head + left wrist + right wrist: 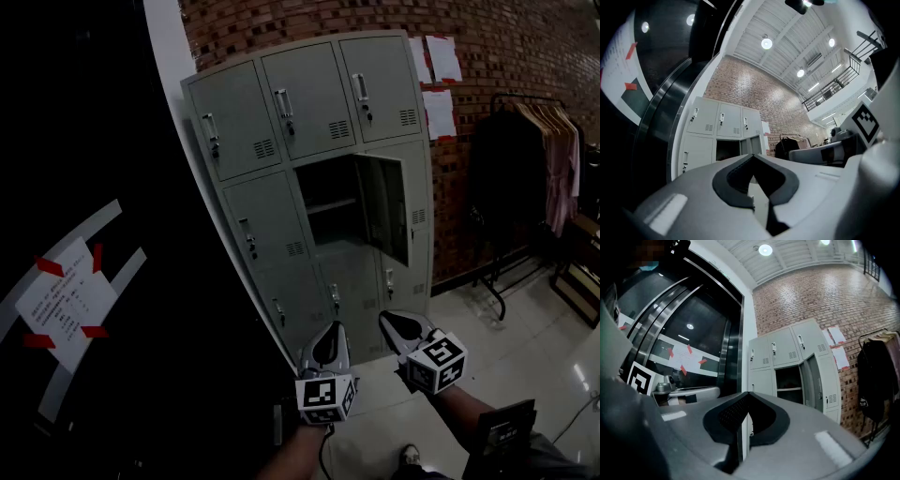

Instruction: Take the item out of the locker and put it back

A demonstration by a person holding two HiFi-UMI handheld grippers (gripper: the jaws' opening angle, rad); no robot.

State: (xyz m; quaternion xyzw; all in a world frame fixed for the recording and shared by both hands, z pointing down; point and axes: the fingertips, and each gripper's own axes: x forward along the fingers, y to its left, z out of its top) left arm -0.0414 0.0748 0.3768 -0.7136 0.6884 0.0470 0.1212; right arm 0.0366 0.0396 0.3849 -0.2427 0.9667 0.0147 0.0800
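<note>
A grey bank of lockers [309,103] stands against the brick wall. One middle compartment [328,202] is open, and its door [384,206] has swung to the right. Inside I see a shelf and dark space, and no item shows. My left gripper [330,330] and right gripper [394,319] are held side by side low in the head view, well short of the lockers and pointing toward them. In the left gripper view the left gripper [752,157] has its tips together with nothing between them. In the right gripper view the right gripper [747,394] is likewise shut and empty, with the open compartment [789,380] ahead.
A clothes rack [534,159] with hanging garments stands to the right of the lockers. Paper sheets [441,84] are stuck on the brick wall. A dark glossy wall with a taped notice [66,305] fills the left. A dark object [506,431] sits at bottom right.
</note>
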